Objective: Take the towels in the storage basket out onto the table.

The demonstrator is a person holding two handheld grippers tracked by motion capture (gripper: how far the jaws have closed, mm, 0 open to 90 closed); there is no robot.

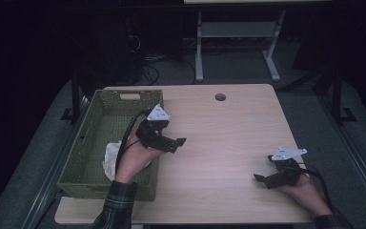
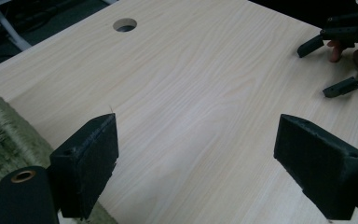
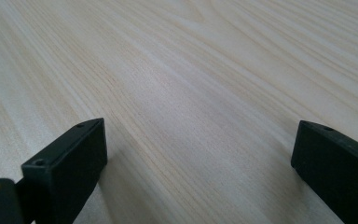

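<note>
The left gripper is held above the right wall of the green woven basket, and its jaws point out over the wooden table. In the left gripper view its jaws stand wide apart with nothing between them; below them is only bare wood, and the basket edge is at the lower left, just beside the left jaw. A white crumpled cloth lies inside the basket, behind and below this gripper, close to the person's left wrist. The cloth is not touched by the jaws.

The right gripper is low over the table near the front right corner, well apart from the basket and the cloth. Its jaws are also spread wide and hold nothing; in the right gripper view there is only wood grain between them. From the left gripper, the right gripper appears far ahead to the right. The round cable hole in the table is far in front of both grippers.
</note>
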